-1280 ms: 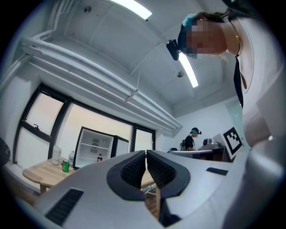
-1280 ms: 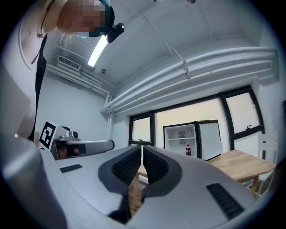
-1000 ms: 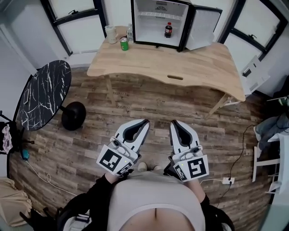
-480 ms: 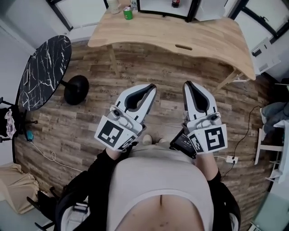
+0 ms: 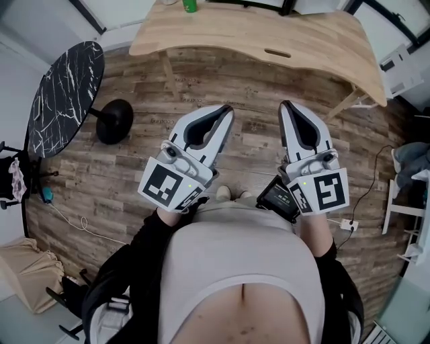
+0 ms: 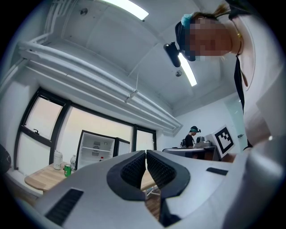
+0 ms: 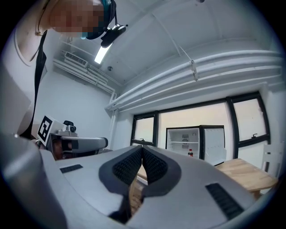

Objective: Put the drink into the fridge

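Observation:
A green drink can (image 5: pixel 190 5) stands at the far left end of the wooden table (image 5: pixel 269 40), cut by the top edge of the head view. The left gripper view shows the can (image 6: pixel 67 170) beside the open fridge (image 6: pixel 96 150), with a dark cola bottle (image 6: pixel 101 159) inside. In the right gripper view the fridge (image 7: pixel 187 142) and that bottle (image 7: pixel 190 153) show too. My left gripper (image 5: pixel 225 111) and right gripper (image 5: pixel 289 107) are held side by side over the floor, well short of the table. Both are shut with nothing between their pads.
A round black marble table (image 5: pixel 64 101) stands at the left on a dark base. A white power strip (image 5: pixel 348 225) and cable lie on the floor at the right. A white jug (image 6: pixel 57 159) and clear bottle (image 6: pixel 73 162) stand by the can. A person (image 6: pixel 193 136) stands far off.
The head view has tipped down: the table slid to the top edge and the fridge left the view. Both grippers sit higher and larger in frame, still shut and empty.

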A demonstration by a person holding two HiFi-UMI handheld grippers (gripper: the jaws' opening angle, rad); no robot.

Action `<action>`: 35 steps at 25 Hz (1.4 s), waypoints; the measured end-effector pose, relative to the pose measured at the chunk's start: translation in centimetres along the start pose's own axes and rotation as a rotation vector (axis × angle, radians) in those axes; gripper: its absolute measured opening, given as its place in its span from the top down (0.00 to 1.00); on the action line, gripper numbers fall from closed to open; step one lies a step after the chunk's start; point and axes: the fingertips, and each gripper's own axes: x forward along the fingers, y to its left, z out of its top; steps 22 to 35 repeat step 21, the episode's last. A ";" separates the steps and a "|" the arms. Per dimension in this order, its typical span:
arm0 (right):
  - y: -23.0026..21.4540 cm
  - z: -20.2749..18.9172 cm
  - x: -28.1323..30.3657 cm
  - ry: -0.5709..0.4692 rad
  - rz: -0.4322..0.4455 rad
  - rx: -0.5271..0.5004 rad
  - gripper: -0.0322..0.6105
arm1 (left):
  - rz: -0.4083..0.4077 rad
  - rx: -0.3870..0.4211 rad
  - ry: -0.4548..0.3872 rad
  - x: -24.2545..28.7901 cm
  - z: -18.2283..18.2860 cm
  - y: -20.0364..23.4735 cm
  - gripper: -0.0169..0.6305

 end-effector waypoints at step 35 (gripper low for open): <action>0.7 -0.9 1.6 0.001 -0.008 0.026 0.91 | 0.006 -0.006 0.006 -0.2 -0.5 1.8 0.95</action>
